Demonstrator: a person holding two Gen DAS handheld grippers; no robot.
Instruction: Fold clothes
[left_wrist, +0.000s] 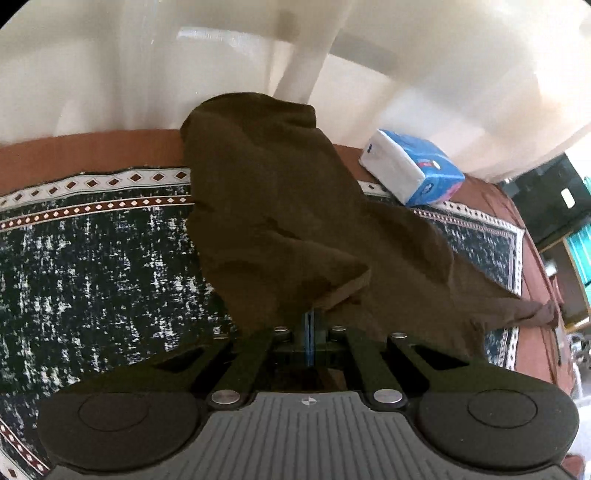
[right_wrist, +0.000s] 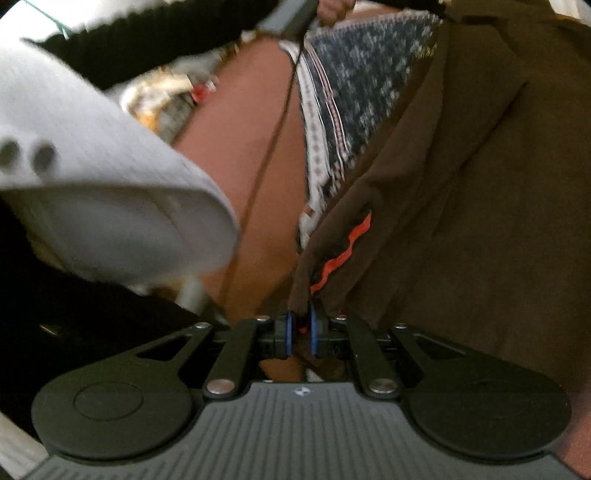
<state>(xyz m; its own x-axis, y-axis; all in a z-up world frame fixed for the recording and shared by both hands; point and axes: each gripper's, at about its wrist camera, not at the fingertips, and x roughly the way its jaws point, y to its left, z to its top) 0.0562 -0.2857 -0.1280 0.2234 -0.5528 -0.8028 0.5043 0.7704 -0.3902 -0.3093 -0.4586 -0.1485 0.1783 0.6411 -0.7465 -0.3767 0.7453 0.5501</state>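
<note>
A dark brown garment (left_wrist: 280, 206) is lifted above a patterned dark blue and white rug (left_wrist: 92, 266). My left gripper (left_wrist: 309, 317) is shut on a bunched edge of it, and the cloth rises and drapes in front of the fingers. In the right wrist view the same brown garment (right_wrist: 461, 192) fills the right side, with an orange trim strip (right_wrist: 343, 251) near the pinched edge. My right gripper (right_wrist: 300, 325) is shut on that edge between its blue pads (right_wrist: 289, 332). A stretched part of the garment runs to the far right (left_wrist: 532, 312).
A blue and white tissue pack (left_wrist: 413, 168) lies at the rug's far edge on the reddish-brown surface (left_wrist: 74, 155). White curtains (left_wrist: 443, 74) hang behind. A person's white sleeve (right_wrist: 92, 177) and a thin cable (right_wrist: 273, 140) are at the left of the right wrist view.
</note>
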